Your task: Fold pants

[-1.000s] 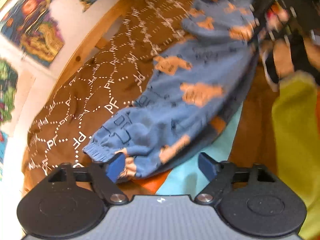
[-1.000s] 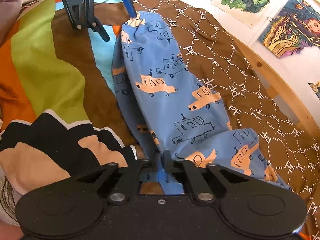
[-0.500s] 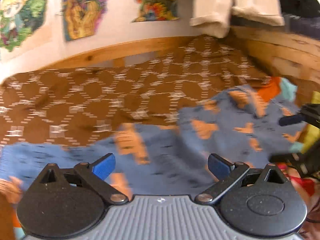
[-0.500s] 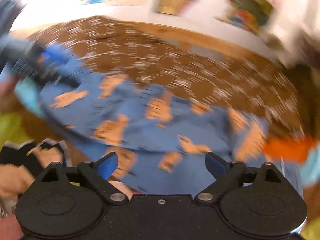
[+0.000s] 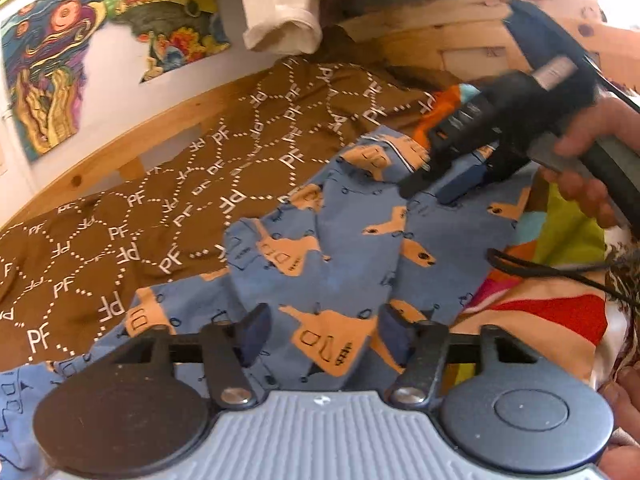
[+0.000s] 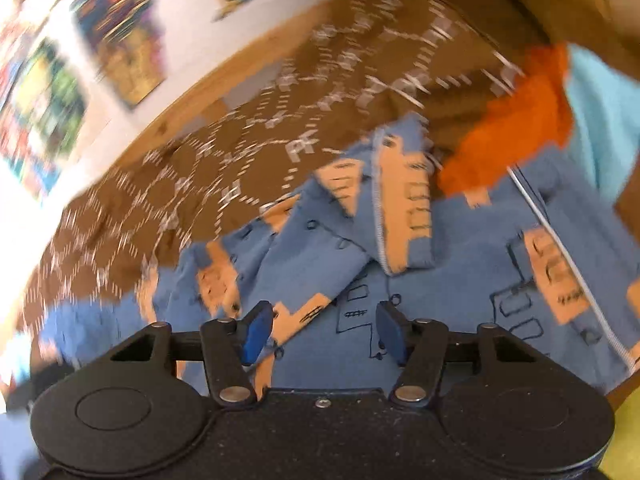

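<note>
A: Left wrist view. Where are the pants [image 5: 344,240]?

B: Bunched on the brown patterned bedspread [image 5: 120,220], directly ahead of your left gripper [image 5: 320,338]. One leg runs off past its left finger; the rest is heaped toward the wooden bed frame [image 5: 472,28] at the far end. Your jaws have just been closing and now stand part open. Cloth lies under and between the fingers, but the pads aren't pressing it. Released, not holding.

A: And the other tool?

B: In this view your right gripper [image 5: 444,186] sits over the far end of the pants, hand [image 5: 588,168] on the handle. Tips are low over the cloth; contact I can't confirm from here.

A: Right wrist view?

B: Blurred, but readable. The right gripper [image 6: 320,332] is also part open, jaws just been closing, nothing pinched. Pants lie just beyond its tips, with a turned-over flap showing a white stitched seam. An orange blanket patch [image 6: 516,128] touches the pants on the far right side.

A: Handling?

B: My read: thin, soft knit, light, no stiffness at all. It'll drape, slide over the bedspread and wrinkle if you drag it. Nothing fragile. Take it at the firmer edges: the waistband or the ribbed cuffs, one gripper on each, and pinch both layers. A mid-panel grab only lifts a tent of cloth. Flatten that flap before folding.
</note>
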Tool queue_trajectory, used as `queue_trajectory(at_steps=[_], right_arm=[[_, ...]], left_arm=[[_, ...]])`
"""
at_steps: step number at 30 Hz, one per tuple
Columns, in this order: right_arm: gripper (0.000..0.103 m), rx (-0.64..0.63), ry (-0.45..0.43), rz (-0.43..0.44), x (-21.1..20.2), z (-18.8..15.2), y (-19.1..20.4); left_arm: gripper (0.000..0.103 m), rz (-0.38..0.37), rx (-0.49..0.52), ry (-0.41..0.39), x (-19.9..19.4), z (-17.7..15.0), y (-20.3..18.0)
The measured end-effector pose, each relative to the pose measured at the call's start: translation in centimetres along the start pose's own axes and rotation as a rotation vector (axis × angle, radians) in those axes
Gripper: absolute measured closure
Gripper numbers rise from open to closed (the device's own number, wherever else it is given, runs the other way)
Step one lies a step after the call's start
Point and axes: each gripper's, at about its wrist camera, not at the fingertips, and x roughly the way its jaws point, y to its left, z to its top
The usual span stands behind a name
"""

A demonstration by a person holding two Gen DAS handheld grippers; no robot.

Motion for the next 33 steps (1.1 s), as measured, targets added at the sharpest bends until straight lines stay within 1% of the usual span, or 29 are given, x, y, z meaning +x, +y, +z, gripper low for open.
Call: queue_trajectory(at_steps=[2,5,7,8,9,11,12,16,21,22,23,24,25,26,28,31,33], right_arm=[[0.044,0.088,-0.007,-0.012,0.5,0.5,-0.7],[0.044,0.194,-0.027,-0.019,1.2,1.3,-1.3],[0.044,0.236,-0.051,-0.033,1.4,1.7,-1.5],[0.045,0.261,-0.066,-0.039,1.5,1.9,-1.7],[0.046,0.283,-0.079,-0.042,1.5,1.9,-1.7],[0.054,0.317,-0.107,-0.062,1.3,1.9,-1.9],[0.055,0.332,-0.125,-0.071,1.1,1.8,-1.9],[0.062,0.354,-0.179,-0.124,0.1,1.5,-2.1],[0.063,0.339,-0.189,-0.147,0.0,1.9,-2.3],[0.066,0.330,-0.187,-0.150,0.1,1.9,-2.3],[0.073,0.319,-0.189,-0.153,0.1,1.9,-2.3],[0.077,0.307,-0.192,-0.156,0.2,1.9,-2.2],[0.089,0.300,-0.195,-0.160,0.3,1.9,-2.3],[0.095,0.299,-0.200,-0.163,0.2,1.9,-2.3],[0.098,0.283,-0.227,-0.152,-0.3,1.9,-2.3],[0.099,0.201,-0.287,-0.145,-1.9,2.2,-1.4],[0.099,0.170,-0.318,-0.143,-3.4,2.6,-1.0]], left_arm=[[0.050,-0.002,0.026,0.013,0.2,-0.2,-0.4],[0.063,-0.001,0.061,0.033,0.5,-0.6,-1.0],[0.082,-0.004,0.068,0.045,0.7,-0.7,-1.1],[0.086,-0.004,0.070,0.049,0.7,-0.8,-1.1],[0.089,0.001,0.070,0.049,0.7,-0.8,-1.1],[0.095,0.011,0.060,0.045,0.6,-0.9,-1.1],[0.098,0.014,0.051,0.044,0.6,-0.9,-1.0],[0.100,0.014,0.002,0.044,0.5,-0.8,-0.3],[0.100,0.002,-0.050,0.052,0.6,-0.9,0.3],[0.100,0.002,-0.055,0.053,0.6,-0.9,0.4],[0.100,0.002,-0.061,0.054,0.6,-0.9,0.5],[0.100,0.004,-0.066,0.056,0.6,-0.9,0.5],[0.100,0.004,-0.072,0.057,0.7,-1.0,0.6],[0.101,0.000,-0.081,0.053,0.6,-1.0,0.7],[0.102,-0.002,-0.096,0.049,0.6,-1.0,0.9],[0.102,-0.002,-0.105,0.037,0.3,-1.0,1.2],[0.102,0.000,-0.113,0.031,0.0,-0.8,1.4]])
